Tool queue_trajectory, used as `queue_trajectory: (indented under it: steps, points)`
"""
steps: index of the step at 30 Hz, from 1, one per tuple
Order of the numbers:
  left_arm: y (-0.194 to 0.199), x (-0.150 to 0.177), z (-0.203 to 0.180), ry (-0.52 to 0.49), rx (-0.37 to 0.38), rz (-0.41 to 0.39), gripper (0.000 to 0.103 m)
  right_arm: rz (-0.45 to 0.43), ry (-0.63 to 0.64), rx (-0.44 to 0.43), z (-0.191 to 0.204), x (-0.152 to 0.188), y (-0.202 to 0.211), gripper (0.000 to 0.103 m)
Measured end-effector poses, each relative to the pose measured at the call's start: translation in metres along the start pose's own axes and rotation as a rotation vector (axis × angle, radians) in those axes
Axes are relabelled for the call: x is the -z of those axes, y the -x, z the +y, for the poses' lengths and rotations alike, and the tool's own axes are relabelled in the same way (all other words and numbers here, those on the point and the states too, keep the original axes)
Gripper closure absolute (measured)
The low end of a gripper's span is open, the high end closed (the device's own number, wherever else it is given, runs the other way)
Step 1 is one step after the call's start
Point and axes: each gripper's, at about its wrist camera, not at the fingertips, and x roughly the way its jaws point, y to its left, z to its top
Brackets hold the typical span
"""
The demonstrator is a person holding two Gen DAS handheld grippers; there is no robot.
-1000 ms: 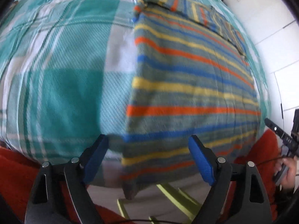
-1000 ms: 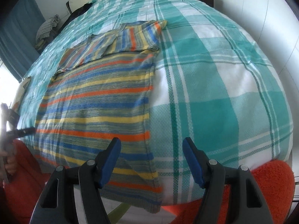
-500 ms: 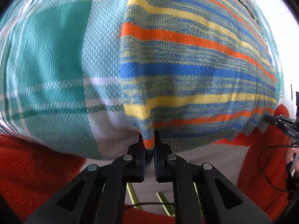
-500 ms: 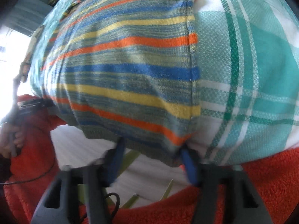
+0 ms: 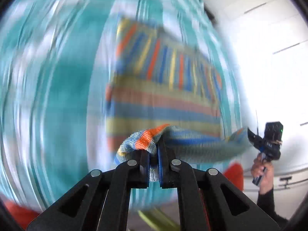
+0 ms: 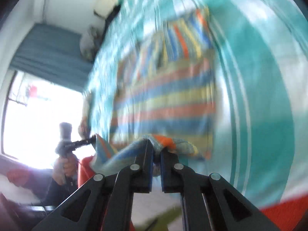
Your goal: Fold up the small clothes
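Knit: striped garment (image 5: 161, 104) lies on the checked teal bedspread (image 5: 48, 96), near hem lifted off it.
Left gripper (image 5: 153, 165): jaws clamped on one hem corner.
Right gripper (image 6: 156, 165): jaws clamped on the other corner.
Hem: stretched between both, hiding the bed edge.
Around: red blanket (image 6: 277, 215) under the spread, blue curtain (image 6: 50, 61), bright window (image 6: 38, 119), white wall (image 5: 269, 38).
Blur: heavy, far details unclear.

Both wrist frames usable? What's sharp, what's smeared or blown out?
Left wrist: left gripper and pinched striped garment hem sharp, plaid bedspread motion-smeared, wall at right overexposed. Right wrist: right gripper sharp, bedspread blurred, window blown out.
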Motion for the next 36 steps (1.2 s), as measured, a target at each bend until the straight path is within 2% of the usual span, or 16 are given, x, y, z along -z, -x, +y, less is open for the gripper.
queue_trajectory:
  steps: [1,3,4,5,7,12,14,16,17,18,22,24,27,30,34,36]
  points:
    - [-0.005,-0.026,0.0,-0.009,-0.005,-0.055,0.097,-0.054,0.018,0.016,0.0,-0.027,-0.004,0.097]
    - [-0.019,-0.078,0.001,0.012,-0.031,-0.159,0.078,-0.147,0.042,0.025,-0.004,-0.073,-0.02,0.097]
    - [-0.024,-0.092,0.005,0.053,-0.067,-0.198,0.053,-0.19,0.022,0.026,-0.011,-0.094,-0.031,0.094]
    - [-0.021,-0.099,0.016,0.101,-0.101,-0.224,0.04,-0.229,-0.009,0.047,-0.019,-0.109,-0.039,0.084]
    - [-0.019,-0.101,0.029,0.161,-0.128,-0.25,0.04,-0.263,-0.04,0.152,-0.032,-0.126,-0.048,0.065]
    - [-0.036,-0.064,0.003,-0.028,-0.144,-0.265,0.039,-0.204,0.156,0.201,0.001,-0.111,-0.059,0.065]
    - [-0.057,-0.04,-0.012,-0.144,-0.157,-0.201,0.039,-0.144,0.239,0.185,0.009,-0.088,-0.072,0.065]
    - [-0.084,-0.019,-0.012,-0.219,-0.258,-0.094,0.045,-0.056,0.289,0.161,0.011,-0.063,-0.091,0.065]
    - [-0.097,-0.008,-0.007,-0.227,-0.308,-0.032,0.054,-0.018,0.302,0.182,0.005,-0.052,-0.1,0.065]
    - [-0.099,0.006,-0.001,-0.24,-0.322,-0.021,0.054,0.024,0.304,0.229,-0.003,-0.039,-0.108,0.065]
    - [-0.066,0.03,-0.001,-0.317,-0.3,-0.014,0.052,0.033,0.271,0.257,-0.031,-0.006,-0.084,0.066]
    - [-0.043,0.024,-0.002,-0.311,-0.266,-0.071,0.045,0.017,0.271,0.274,-0.028,-0.001,-0.063,0.066]
    - [-0.024,0.003,0.001,-0.282,-0.277,-0.174,0.03,-0.045,0.32,0.302,-0.017,-0.001,-0.042,0.05]
    - [-0.042,-0.007,0.011,-0.245,-0.312,-0.149,0.034,-0.072,0.319,0.319,-0.012,0.0,-0.04,0.042]
    - [-0.08,-0.003,0.021,-0.247,-0.341,-0.053,0.079,-0.056,0.302,0.321,-0.012,0.003,-0.055,0.042]
    - [-0.073,-0.001,0.021,-0.227,-0.311,-0.055,0.101,-0.025,0.295,0.313,-0.016,0.002,-0.069,0.054]
